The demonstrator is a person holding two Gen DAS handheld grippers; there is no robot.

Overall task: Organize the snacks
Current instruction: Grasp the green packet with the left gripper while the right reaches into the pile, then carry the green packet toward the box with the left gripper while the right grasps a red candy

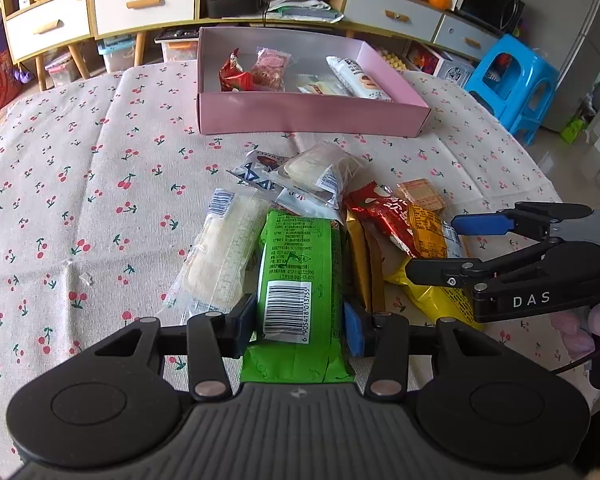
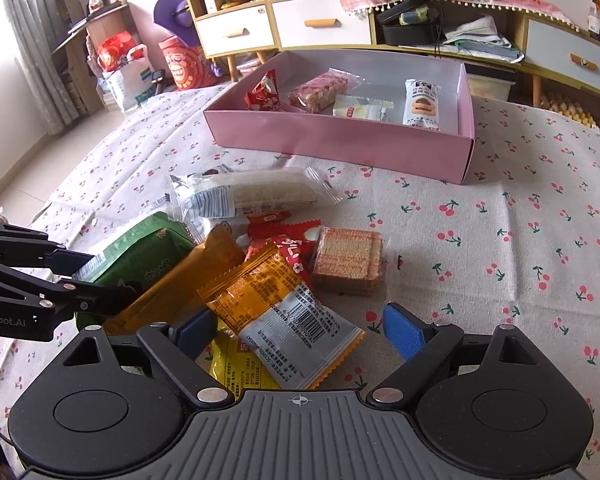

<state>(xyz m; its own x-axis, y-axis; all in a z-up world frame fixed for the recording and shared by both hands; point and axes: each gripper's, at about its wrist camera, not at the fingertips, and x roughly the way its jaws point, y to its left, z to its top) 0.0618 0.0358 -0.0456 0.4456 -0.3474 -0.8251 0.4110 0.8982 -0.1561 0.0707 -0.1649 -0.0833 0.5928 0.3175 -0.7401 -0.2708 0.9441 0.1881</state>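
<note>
The left gripper (image 1: 300, 320) clamps the green snack packet (image 1: 296, 280); the right gripper (image 2: 300, 328) gapes over an orange-and-grey packet (image 2: 288, 312) — pads clear.

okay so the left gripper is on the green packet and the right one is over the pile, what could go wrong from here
1. The left gripper pinches the green packet near one end only, so it may droop or slip when lifted.
2. The packet lies among neighbours: the clear wafer packet and gold packet could be dragged along.
3. The right gripper, open over the orange packet, works close beside the left one; they might collide.
</note>
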